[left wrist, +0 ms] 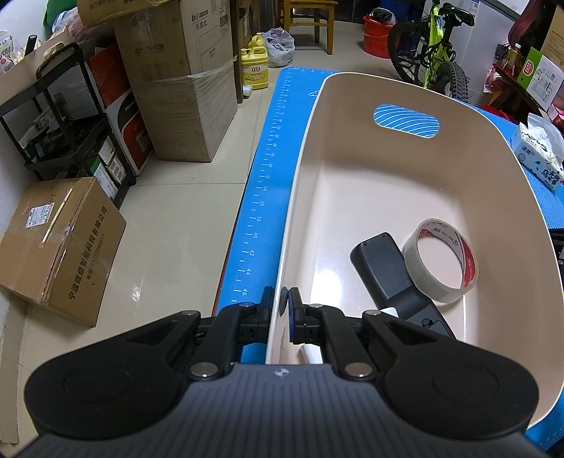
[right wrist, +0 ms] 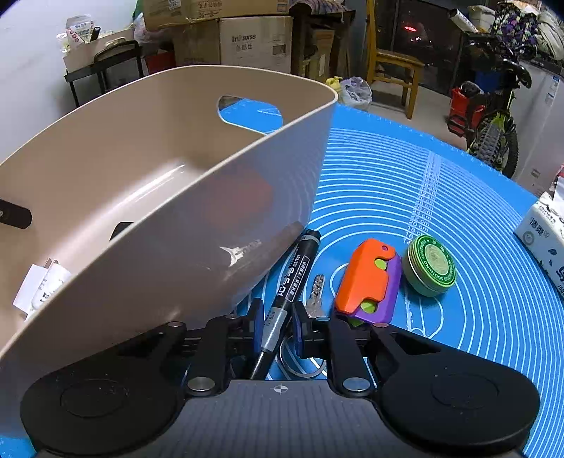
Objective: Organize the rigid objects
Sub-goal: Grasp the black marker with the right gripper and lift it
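A beige plastic bin (left wrist: 405,95) stands on the blue mat (left wrist: 268,148). My left gripper (left wrist: 284,305) is shut on the bin's near-left rim. Inside lie a black remote (left wrist: 391,271), a roll of white tape (left wrist: 440,260) and a white object under the gripper. In the right wrist view the bin (right wrist: 158,169) is on the left. My right gripper (right wrist: 278,320) is shut on a black marker (right wrist: 289,282) beside the bin's wall. A key (right wrist: 316,296), an orange and purple toy (right wrist: 366,282) and a green round tin (right wrist: 430,264) lie to the right on the mat (right wrist: 405,176).
A tissue pack (left wrist: 539,155) sits at the mat's right edge, and it shows in the right wrist view (right wrist: 546,239) too. Cardboard boxes (left wrist: 60,239), a black shelf cart (left wrist: 70,119), a yellow jug (left wrist: 255,67), a wooden chair (left wrist: 310,17) and a bicycle (left wrist: 433,45) stand on the floor around the table.
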Action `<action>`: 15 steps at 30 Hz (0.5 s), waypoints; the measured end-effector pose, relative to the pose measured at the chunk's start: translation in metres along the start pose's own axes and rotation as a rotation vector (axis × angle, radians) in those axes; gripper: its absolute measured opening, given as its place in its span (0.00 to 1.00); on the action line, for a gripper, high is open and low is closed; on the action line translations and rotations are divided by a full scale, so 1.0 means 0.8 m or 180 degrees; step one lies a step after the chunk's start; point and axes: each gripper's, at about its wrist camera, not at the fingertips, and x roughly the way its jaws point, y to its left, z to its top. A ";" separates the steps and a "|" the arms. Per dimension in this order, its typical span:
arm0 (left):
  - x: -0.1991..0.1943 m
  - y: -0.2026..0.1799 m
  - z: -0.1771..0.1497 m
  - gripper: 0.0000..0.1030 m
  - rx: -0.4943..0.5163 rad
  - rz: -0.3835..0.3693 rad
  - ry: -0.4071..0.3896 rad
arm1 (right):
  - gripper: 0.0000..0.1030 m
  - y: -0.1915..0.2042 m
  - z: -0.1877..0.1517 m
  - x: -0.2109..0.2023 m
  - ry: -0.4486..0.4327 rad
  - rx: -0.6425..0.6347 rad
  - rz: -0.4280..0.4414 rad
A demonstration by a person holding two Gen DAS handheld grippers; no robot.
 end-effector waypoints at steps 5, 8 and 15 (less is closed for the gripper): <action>0.001 -0.003 0.000 0.10 0.0015 0.0051 -0.0001 | 0.32 0.003 0.011 0.010 0.0132 0.0040 -0.0116; 0.001 -0.003 -0.001 0.10 0.0019 0.0071 -0.0002 | 0.31 0.012 0.013 0.013 0.0132 0.0033 -0.0241; 0.001 -0.004 -0.001 0.10 0.0017 0.0073 0.0001 | 0.23 0.014 0.016 0.009 0.0156 0.0128 -0.0338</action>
